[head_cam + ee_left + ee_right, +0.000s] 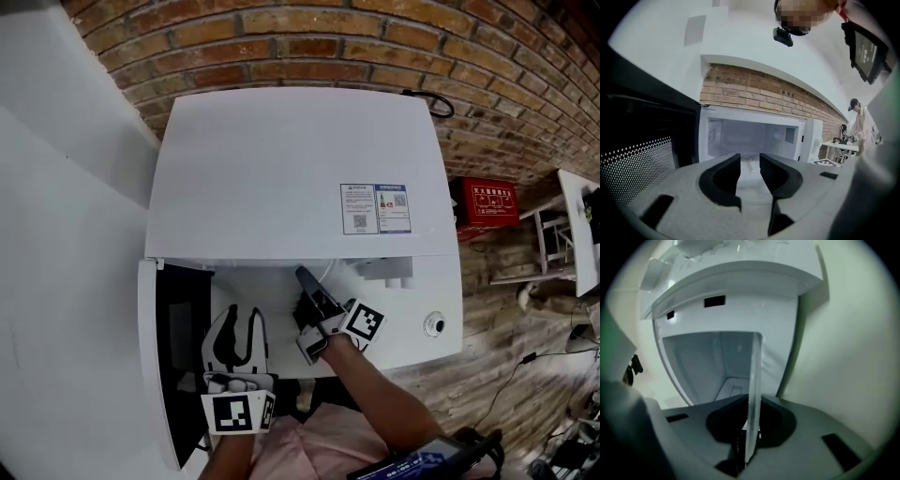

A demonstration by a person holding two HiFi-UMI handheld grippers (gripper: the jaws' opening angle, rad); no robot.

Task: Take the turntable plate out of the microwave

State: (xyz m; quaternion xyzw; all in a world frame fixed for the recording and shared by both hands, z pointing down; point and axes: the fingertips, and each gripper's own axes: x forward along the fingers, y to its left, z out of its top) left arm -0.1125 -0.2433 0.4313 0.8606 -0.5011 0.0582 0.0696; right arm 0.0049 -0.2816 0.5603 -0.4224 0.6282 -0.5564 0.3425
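Two tongs, one microwave oven, one glass turntable plate.

1. Microwave oven point(291, 169): white, set against a brick wall point(281, 37). Its door point(178, 347) is swung fully open on the left side of the head view. The cavity point(750, 136) is lit and pale inside.

2. Turntable plate point(752, 380): clear glass, seen edge-on in the right gripper view as a thin pale band running from between the jaws up toward the cavity. It is held at the mouth of the oven, and how much of it remains inside cannot be told. It is judged to be partway out, so the task is not yet finished.

3. Right tongs point(751, 414): closed narrowly on the rim of the plate, with one dark pad on each face of the glass. In the head view they reach into the oven opening.

4. Left tongs point(750, 161): jaws a small way apart with nothing between them. They are held outside the oven, facing the cavity and near the open door.

5. Hazards, as judgement:
- The plate is held by one narrow pinch at its rim. Smooth glass could pivot or slide out of the pads, drop onto the cavity sill and crack.
- The far edge could knock a cavity wall or the door during withdrawal, which would lever the plate loose.
- The left tongs give no support; a second hold under the free edge would lower the risk.
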